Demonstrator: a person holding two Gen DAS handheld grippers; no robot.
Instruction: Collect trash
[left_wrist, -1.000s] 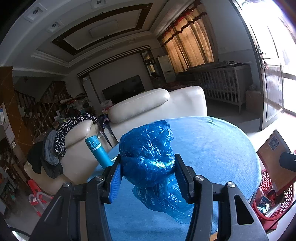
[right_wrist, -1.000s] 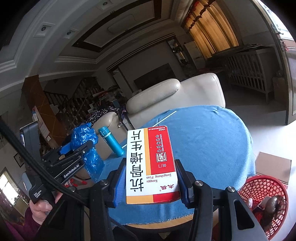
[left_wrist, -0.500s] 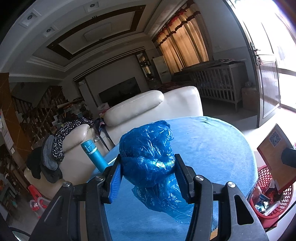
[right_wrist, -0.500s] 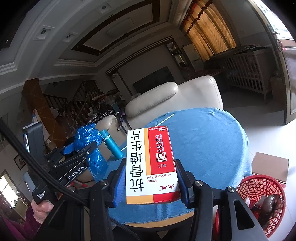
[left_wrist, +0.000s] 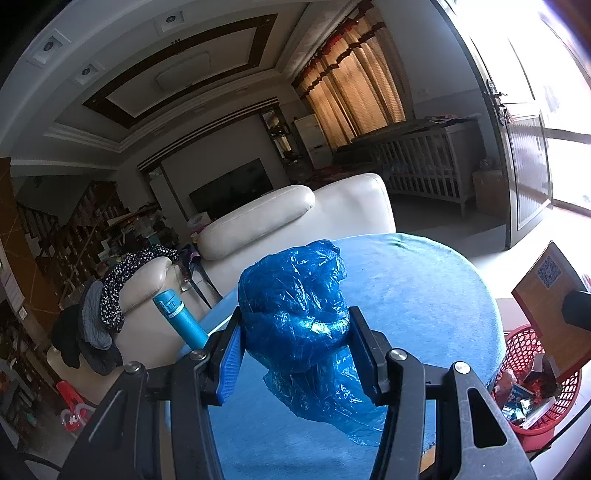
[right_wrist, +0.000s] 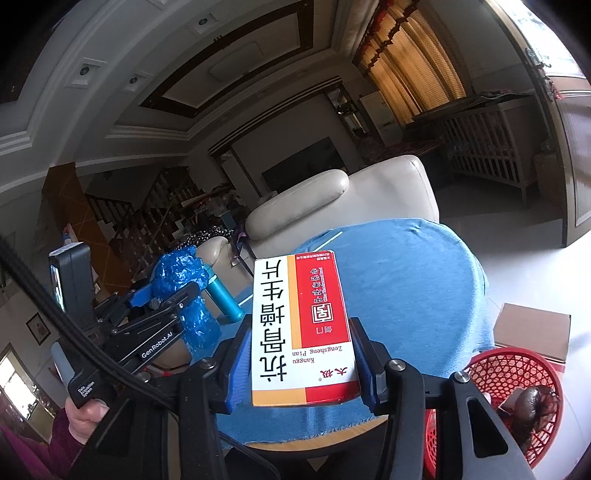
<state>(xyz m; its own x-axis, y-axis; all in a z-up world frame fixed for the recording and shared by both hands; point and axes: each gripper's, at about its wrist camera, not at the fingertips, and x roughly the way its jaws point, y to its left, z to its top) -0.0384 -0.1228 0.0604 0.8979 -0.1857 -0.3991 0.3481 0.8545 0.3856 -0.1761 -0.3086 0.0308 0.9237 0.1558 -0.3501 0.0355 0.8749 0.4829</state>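
Now left tool (left_wrist: 295, 343) clamps blue bag (left_wrist: 295, 310); right tool (right_wrist: 301, 365) clamps medicine box (right_wrist: 299, 328).

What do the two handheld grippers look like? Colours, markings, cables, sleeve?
Both are black frames with silver bolts and blue pads. In the right wrist view the left gripper reads "GenRobot.AI", a black cable crosses it, and the hand on its handle has a magenta sleeve.

Round table (right_wrist: 424, 295) before me, blue cloth (left_wrist: 424, 295) draped over top, wooden edge showing beneath near hem. Teal bottle (left_wrist: 181, 321) at far left edge; base hidden, cannot tell whether on table. Floor (right_wrist: 517, 273) beside table: red basket (right_wrist: 491, 373), cardboard box (right_wrist: 532, 336) just behind it.
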